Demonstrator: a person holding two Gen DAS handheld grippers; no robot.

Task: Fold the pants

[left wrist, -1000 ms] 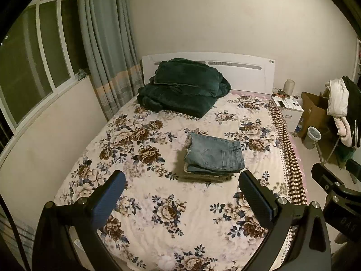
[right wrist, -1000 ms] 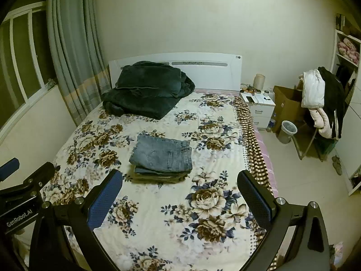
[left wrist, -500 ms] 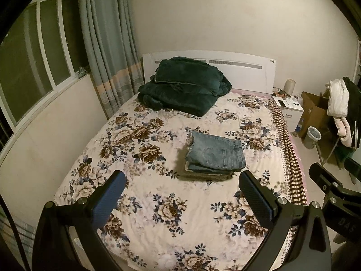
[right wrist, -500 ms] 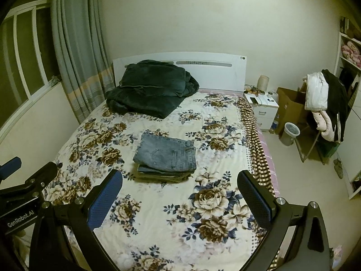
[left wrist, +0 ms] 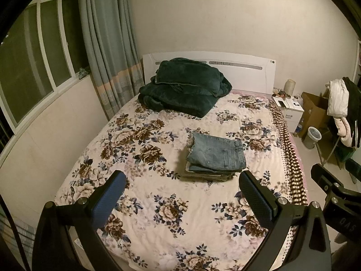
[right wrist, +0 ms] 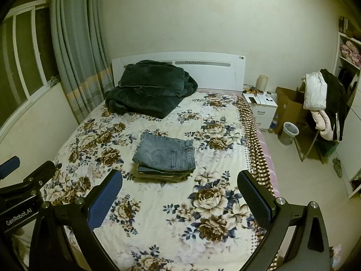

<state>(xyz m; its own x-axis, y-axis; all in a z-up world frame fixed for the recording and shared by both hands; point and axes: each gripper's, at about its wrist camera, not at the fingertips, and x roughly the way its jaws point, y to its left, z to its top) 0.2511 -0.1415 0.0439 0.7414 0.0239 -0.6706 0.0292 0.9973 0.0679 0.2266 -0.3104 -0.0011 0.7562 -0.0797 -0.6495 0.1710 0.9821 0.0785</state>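
Folded blue jeans [left wrist: 216, 153] lie on top of a small stack of folded pants in the middle of the flowered bed [left wrist: 158, 203]; they also show in the right wrist view [right wrist: 165, 153]. My left gripper [left wrist: 181, 187] is open and empty, held above the foot of the bed, well short of the stack. My right gripper [right wrist: 179, 186] is open and empty too, beside the left one. The left gripper's body shows at the left edge of the right wrist view [right wrist: 20, 194].
A dark green blanket [left wrist: 182, 90] is piled by the white headboard [left wrist: 248, 72]. A window and curtain [left wrist: 106, 45] stand on the left. A nightstand [right wrist: 259, 108], cardboard box [right wrist: 291, 103], bin [right wrist: 290, 132] and clothes-laden chair [right wrist: 322, 106] stand right of the bed.
Both grippers have drawn slightly back and up from the bed; the view has shifted a little. The jeans stack has not moved. Both stay open.
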